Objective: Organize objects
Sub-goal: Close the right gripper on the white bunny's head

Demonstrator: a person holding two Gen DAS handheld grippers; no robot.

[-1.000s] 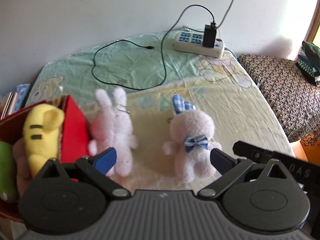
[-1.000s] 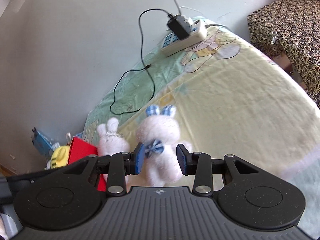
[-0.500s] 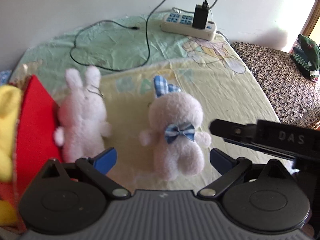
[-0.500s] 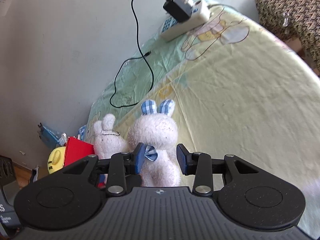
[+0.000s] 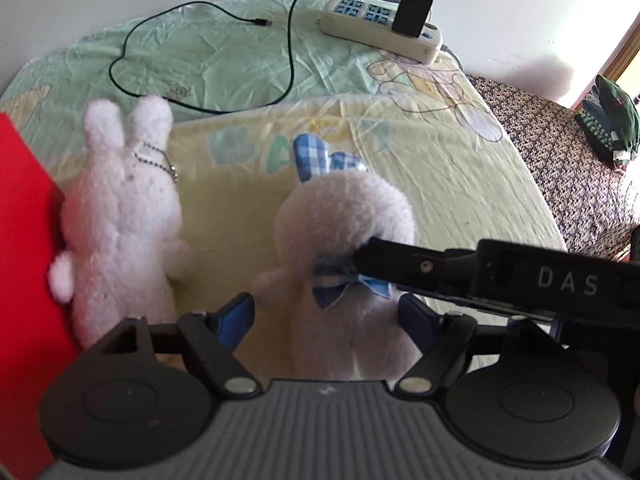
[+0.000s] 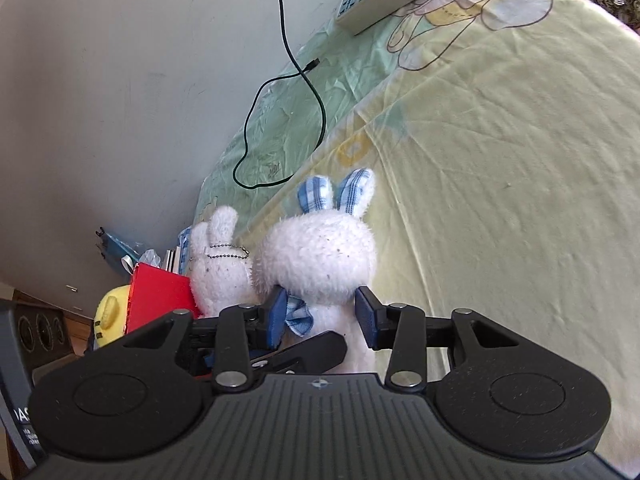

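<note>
Two plush bunnies lie on the bed sheet (image 5: 460, 168) near its left edge. Bunny with blue checked ears (image 5: 344, 248) and a blue bow tie (image 5: 340, 284) sits toward the near middle; plain white bunny (image 5: 124, 220) with a ball chain (image 5: 158, 158) is just beside it on the left, touching a red box (image 5: 24, 240) at the bed's left edge. Yellow plush (image 6: 110, 314) shows behind the red box in the right wrist view.

Left tongs (image 5: 326, 318) are spread wide, blue pads either side of the checked-ear bunny's lower body; contact with it cannot be told. Right tongs (image 6: 322, 316) are apart too, pads flanking the neck at the bow tie, close to the fur, squeeze not clear. Right tool comes in across the left wrist view from the right, its tip at the bow tie.

White power strip (image 5: 380, 28) with a black charger (image 5: 414, 8) sits at the far edge by the wall; black cable (image 5: 288, 60) loops over the green part of the sheet.
</note>
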